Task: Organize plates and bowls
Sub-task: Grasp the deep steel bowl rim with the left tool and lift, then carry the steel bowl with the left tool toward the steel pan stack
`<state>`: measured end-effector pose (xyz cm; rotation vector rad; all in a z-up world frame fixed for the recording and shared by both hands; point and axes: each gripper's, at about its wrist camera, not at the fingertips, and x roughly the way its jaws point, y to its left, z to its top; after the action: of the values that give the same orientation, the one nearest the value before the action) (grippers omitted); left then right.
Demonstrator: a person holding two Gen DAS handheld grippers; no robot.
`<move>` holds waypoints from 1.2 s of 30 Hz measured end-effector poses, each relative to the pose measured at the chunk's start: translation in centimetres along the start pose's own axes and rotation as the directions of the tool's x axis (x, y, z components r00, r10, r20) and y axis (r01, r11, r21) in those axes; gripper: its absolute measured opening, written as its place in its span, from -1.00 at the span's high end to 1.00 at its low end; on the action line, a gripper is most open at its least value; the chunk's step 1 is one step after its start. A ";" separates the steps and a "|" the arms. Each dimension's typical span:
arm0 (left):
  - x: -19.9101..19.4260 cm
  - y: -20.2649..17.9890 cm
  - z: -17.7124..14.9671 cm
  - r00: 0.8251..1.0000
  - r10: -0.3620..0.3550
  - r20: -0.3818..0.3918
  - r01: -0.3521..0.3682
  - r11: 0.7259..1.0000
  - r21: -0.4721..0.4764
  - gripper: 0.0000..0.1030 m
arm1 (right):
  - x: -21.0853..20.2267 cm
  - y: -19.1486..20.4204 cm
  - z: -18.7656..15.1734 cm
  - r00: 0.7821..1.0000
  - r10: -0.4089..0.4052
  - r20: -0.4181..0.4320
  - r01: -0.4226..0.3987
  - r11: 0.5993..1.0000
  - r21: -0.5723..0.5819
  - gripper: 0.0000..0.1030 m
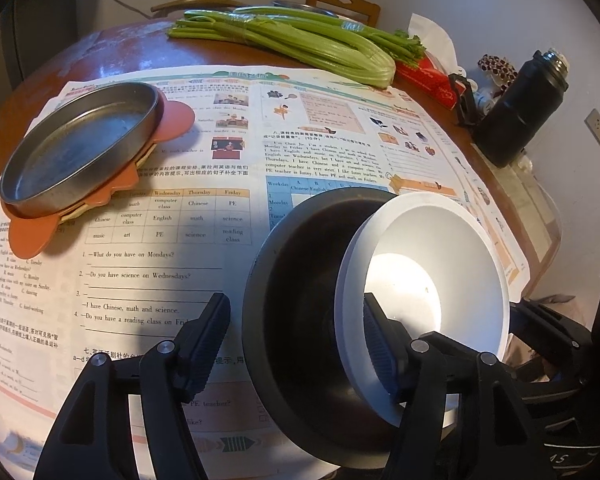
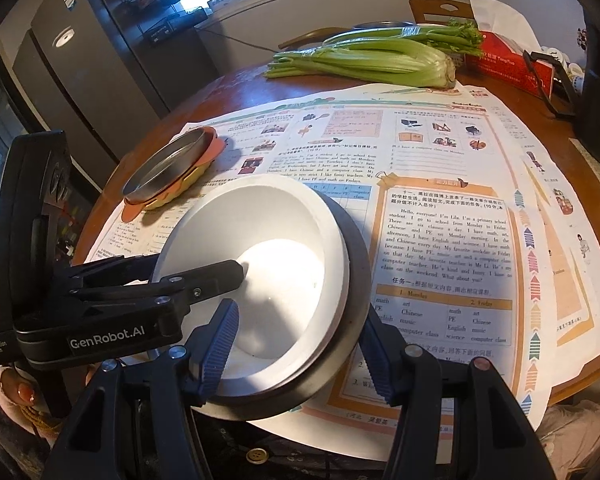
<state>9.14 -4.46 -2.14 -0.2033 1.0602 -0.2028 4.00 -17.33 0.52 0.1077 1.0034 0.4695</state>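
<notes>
White bowl [image 2: 268, 280] in dark bowl [image 2: 358, 320]

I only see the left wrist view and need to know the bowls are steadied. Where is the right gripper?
Observer: The right gripper straddles the near rims, with one pad inside the white bowl and the other outside the dark bowl.
Operator: Is it gripping?
Observer: It looks closed across both walls.
Operator: How does my gripper look from there?
Observer: The left gripper comes in from the left side, with one fingertip low inside the white bowl.
</notes>
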 end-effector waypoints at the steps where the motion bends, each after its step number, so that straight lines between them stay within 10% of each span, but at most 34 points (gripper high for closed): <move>1: 0.0 0.0 0.0 1.000 -0.002 0.001 0.002 1.000 -0.002 -0.31 | 0.0 0.0 0.0 1.000 0.001 0.000 -0.001 1.000 0.002 -0.14; 36: -1.1 1.6 -0.2 0.994 -0.108 0.008 0.108 0.992 -0.068 0.00 | 0.7 1.3 0.5 0.998 0.059 -0.021 -0.059 0.998 -0.005 -0.18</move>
<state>8.52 -2.63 -1.76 -0.3234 1.0532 -0.2637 4.34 -15.79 0.62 0.1274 1.0214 0.5285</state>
